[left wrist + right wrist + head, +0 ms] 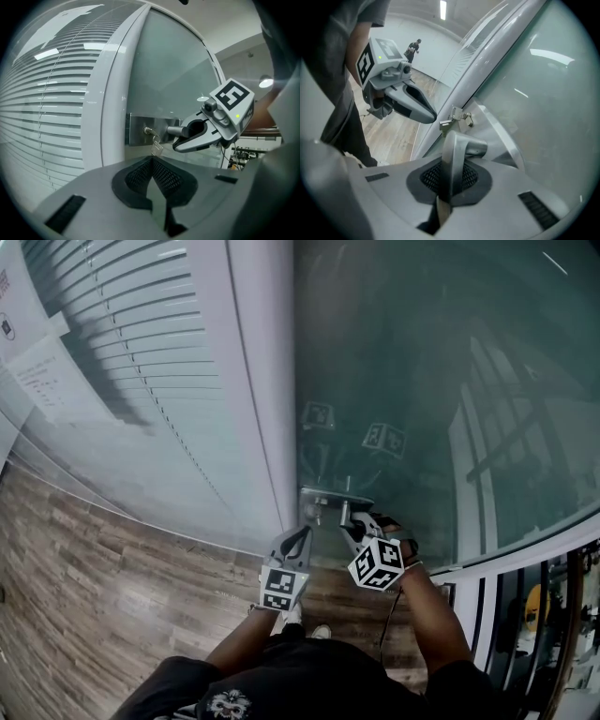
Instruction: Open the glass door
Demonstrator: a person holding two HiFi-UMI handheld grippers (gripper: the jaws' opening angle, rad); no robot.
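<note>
The frosted glass door [412, 381] stands shut in its white frame [258, 381]. A metal lever handle [336, 495] sits on a steel lock plate [138, 129] at the door's left edge. My right gripper [349, 519] is shut on the handle [454, 150], whose flat lever runs between the pads. A key [149, 131] with a clear tag [157, 146] hangs in the lock just left of the handle. My left gripper [302, 532] is shut with nothing in it, a little short of the key and below it, beside the right gripper [180, 139].
White blinds [141, 324] fill the glass panel left of the frame. Papers [37, 381] are stuck at the far left. Wood-plank floor [112, 559] lies underfoot. Dark railings [525, 615] stand at the lower right. A person [414, 49] stands far off in the room behind.
</note>
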